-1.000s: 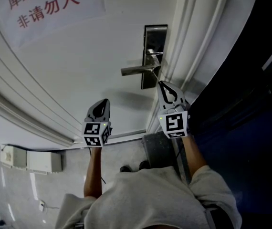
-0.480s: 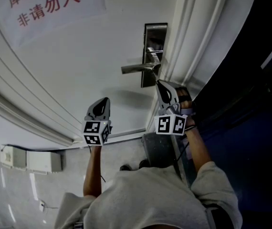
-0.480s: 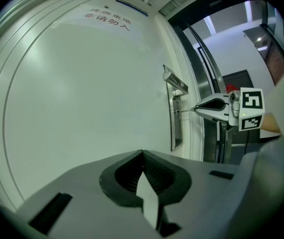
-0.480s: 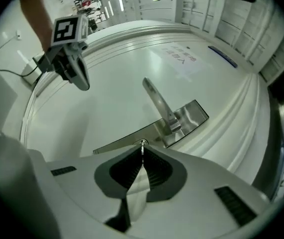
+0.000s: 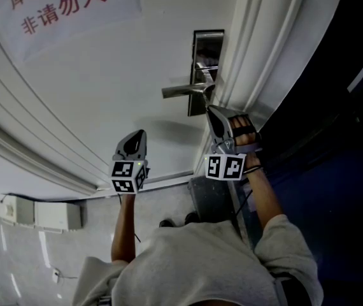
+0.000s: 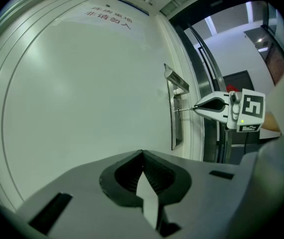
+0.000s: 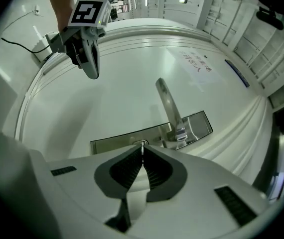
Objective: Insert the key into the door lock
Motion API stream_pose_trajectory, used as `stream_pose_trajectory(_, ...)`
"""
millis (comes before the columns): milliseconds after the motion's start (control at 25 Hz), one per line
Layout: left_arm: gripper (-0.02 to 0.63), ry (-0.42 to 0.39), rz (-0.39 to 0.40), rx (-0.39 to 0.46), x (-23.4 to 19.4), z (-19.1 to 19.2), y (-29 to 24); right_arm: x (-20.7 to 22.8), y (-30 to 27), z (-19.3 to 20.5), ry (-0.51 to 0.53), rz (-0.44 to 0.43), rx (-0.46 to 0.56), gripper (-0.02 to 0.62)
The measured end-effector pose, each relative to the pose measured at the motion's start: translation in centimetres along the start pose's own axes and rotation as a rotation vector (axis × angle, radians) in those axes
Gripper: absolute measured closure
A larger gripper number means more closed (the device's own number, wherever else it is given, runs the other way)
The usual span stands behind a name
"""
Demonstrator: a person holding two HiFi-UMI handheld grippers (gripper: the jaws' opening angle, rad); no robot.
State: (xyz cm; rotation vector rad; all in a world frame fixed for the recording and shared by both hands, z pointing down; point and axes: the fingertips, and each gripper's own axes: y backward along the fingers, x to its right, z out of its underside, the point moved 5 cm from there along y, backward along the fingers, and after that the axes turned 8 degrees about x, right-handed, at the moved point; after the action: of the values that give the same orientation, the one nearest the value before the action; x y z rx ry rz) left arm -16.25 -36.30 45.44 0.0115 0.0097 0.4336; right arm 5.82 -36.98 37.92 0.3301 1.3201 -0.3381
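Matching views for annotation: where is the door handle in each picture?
Head view: door handle upper centre, lever pointing left.
Left gripper view: door handle right of centre, seen edge-on.
Right gripper view: door handle at centre, pointing up.
Shared landmark: steel lock plate behind it.

Two tongs (image 5: 140,136) (image 5: 211,110), one door (image 5: 105,88), one lever handle (image 5: 181,92), one lock plate (image 5: 205,46), one key (image 6: 184,109), one notice (image 5: 60,11)

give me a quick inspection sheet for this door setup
surface: white door, upright
job's things: key, tip at the metal lock plate below the lever handle; how deep it sits is unclear
clutter: nothing seen
grippers: right gripper shut on key; left gripper shut, empty, apart from the lock
cables: black cable near the white wall boxes
surroundings: paper sign on the door
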Motion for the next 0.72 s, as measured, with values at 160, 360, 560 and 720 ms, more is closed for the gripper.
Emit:
stream_pose_trajectory(160,0.589,0.002,0.001,0.002,-0.09,0.01,0.0,-0.07,-0.32,0.07,0.001,0.001,-0.008,0.566)
stream_pose_trajectory(360,0.589,0.005,-0.005,-0.001,-0.51,0.14,0.11,-0.03,-0.6,-0.23,0.005,0.003,-0.008,0.566)
stream_pose_trajectory(560,0.589,0.006,0.001,-0.002,-0.52,0.24,-0.07,-0.09,-0.63,-0.16,0.033,0.001,-0.014,0.566)
stream_pose_trajectory(720,0.589,0.006,0.005,-0.002,-0.48,0.3,-0.24,-0.14,-0.72,-0.15,0.065,-0.003,-0.029,0.566)
